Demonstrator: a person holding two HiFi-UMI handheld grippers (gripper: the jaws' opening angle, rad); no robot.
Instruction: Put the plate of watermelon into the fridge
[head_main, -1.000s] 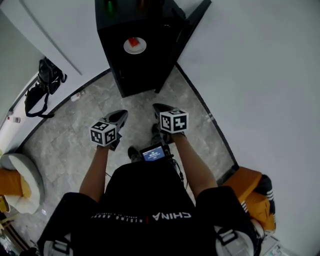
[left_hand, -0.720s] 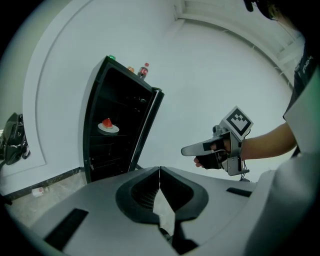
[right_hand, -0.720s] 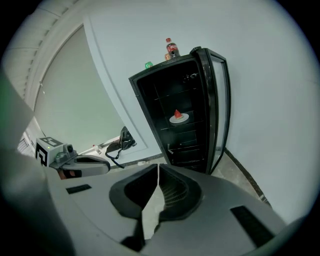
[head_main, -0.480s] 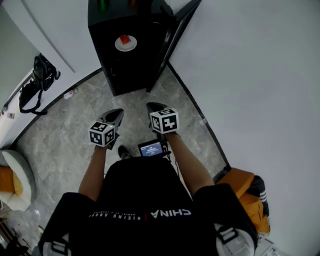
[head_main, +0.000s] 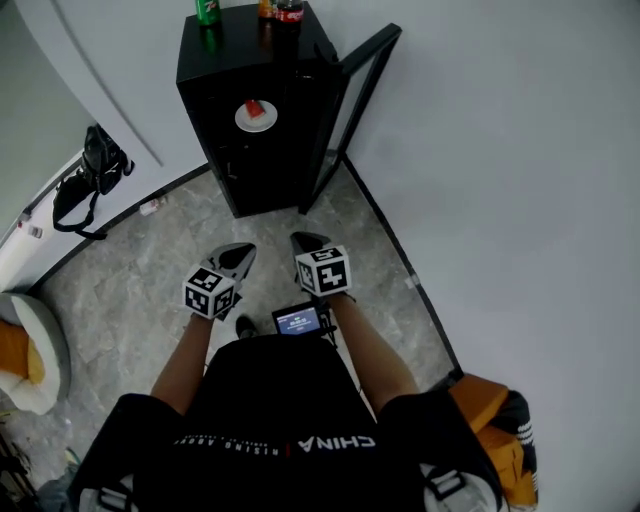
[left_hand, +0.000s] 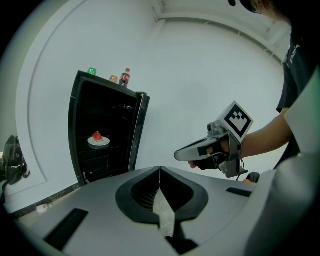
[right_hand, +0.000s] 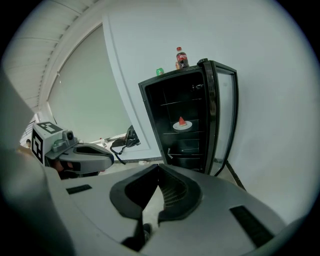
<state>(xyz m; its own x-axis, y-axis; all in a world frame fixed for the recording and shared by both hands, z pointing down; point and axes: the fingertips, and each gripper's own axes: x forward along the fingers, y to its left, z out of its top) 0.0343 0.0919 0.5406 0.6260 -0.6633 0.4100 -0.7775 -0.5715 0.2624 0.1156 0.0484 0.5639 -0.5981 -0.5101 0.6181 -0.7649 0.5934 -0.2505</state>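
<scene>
A white plate (head_main: 256, 116) with a red watermelon wedge (head_main: 254, 107) rests on a shelf inside the black fridge (head_main: 225, 140), whose glass door (head_main: 352, 105) stands open to the right. I stand a few steps back from it. My left gripper (head_main: 240, 254) and right gripper (head_main: 303, 241) are held side by side at waist height, both shut and empty, pointing at the fridge. The left gripper view shows its jaws (left_hand: 159, 170) meeting, the plate (left_hand: 98, 141) far off and the right gripper (left_hand: 183, 154) beside. The right gripper (right_hand: 159, 168) view shows the plate (right_hand: 182, 125) too.
Bottles and a green can (head_main: 207, 10) stand on top of the fridge. A black bag (head_main: 88, 172) lies by the left wall, an orange bag (head_main: 497, 415) at the lower right, a white seat (head_main: 35, 352) at the far left. Grey marble floor (head_main: 150, 260) lies between me and the fridge.
The view has drawn back from the fridge, so its top with the bottles now shows. Both grippers stay shut and close together in front of the body.
</scene>
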